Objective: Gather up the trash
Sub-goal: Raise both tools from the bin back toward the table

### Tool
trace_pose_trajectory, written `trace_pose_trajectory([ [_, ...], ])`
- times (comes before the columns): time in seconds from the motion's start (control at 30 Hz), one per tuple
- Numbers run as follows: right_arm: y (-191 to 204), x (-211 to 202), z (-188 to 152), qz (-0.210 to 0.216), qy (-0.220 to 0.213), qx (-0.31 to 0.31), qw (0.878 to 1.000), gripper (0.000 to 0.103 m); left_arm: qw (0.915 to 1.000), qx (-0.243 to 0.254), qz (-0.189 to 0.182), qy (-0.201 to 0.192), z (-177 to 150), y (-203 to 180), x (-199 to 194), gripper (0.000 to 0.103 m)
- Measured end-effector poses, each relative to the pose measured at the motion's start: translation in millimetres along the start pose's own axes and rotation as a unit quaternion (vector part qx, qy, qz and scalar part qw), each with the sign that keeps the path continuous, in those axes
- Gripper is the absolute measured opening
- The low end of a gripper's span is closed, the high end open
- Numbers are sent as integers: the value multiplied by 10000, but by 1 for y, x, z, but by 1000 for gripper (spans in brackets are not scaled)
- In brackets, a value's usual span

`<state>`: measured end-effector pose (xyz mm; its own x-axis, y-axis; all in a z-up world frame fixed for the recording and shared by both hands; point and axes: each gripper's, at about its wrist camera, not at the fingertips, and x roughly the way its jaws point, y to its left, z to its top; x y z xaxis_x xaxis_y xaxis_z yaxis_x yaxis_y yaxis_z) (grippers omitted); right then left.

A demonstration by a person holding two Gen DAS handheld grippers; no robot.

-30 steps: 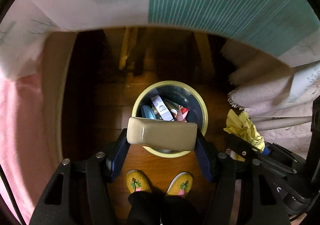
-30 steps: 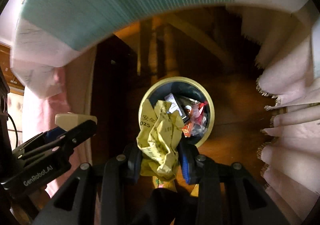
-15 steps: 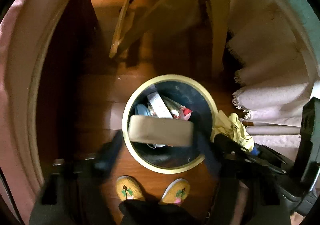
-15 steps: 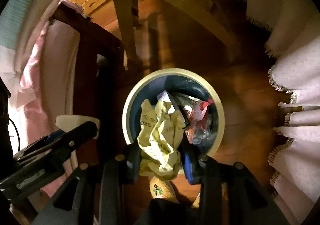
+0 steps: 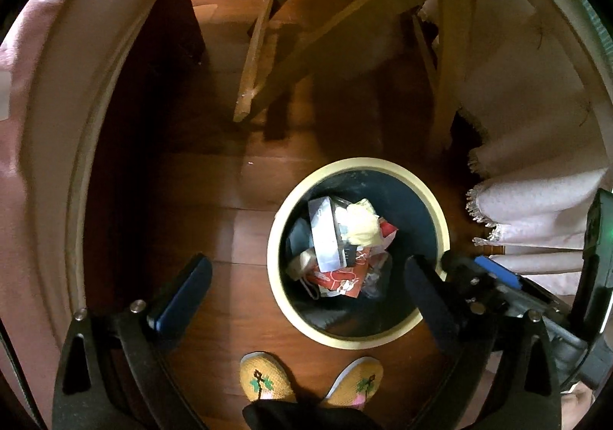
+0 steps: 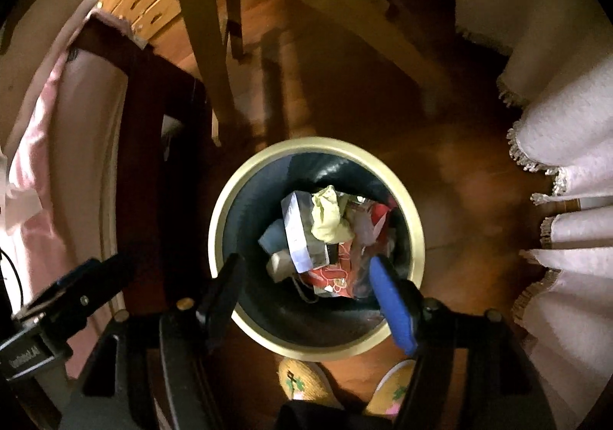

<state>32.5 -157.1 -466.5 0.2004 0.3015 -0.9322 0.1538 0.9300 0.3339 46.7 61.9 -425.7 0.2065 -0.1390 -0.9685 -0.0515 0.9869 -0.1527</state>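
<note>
Yellow crumpled paper (image 6: 327,217) lies inside the trash bin (image 6: 230,208).

A round bin (image 6: 317,151) with a cream rim and dark inside is standing upright just ahead of the right gripper's (image 6: 310,290) tips. Inside, a crumpled yellow paper (image 6: 327,220) is lying on top of a white box (image 6: 297,234) and red wrappers (image 6: 332,282) (possibly snack packets, blurred).

2 yellow slippers (image 5: 310,378) on wood floor (image 5: 214,223); fringed cloth (image 5: 536,208) right.
</note>
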Motion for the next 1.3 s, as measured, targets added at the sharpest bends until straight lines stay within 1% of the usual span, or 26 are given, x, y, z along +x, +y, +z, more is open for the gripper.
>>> trace_pose_trajectory([
  [0.2, 7, -24, -6, -15, -141, 0, 9999, 68, 9999, 5, 83, -79, -5, 6, -26, 100],
  [0.4, 16, -63, -15, 46, -191, 125, 9997, 68, 9995, 133, 119, -245, -9, 2, -77, 100],
  [0.6, 32, -112, -24, 65, -249, 124, 9996, 68, 9988, 289, 100, -388, -12, -10, -134, 100],
  [0.8, 54, -165, -29, 103, -367, 5, 9993, 68, 9980, 346, 5, -535, -11, -17, -188, 100],
  [0.97, 75, -220, -30, 190, -579, -87, 9981, 68, 9963, 437, -91, -739, -9, -22, -239, 100],
  [1.07, 87, -251, -30, 239, -675, -165, 9973, 68, 9952, 532, -180, -803, -8, -27, -270, 100],
  [1.17, 100, -282, -30, 223, -797, -270, 9962, 68, 9941, 623, -346, -819, -7, -31, -303, 100],
  [1.3, 117, -326, -29, 264, -972, -390, 9942, 68, 9914, 789, -387, -971, -7, -37, -343, 100],
])
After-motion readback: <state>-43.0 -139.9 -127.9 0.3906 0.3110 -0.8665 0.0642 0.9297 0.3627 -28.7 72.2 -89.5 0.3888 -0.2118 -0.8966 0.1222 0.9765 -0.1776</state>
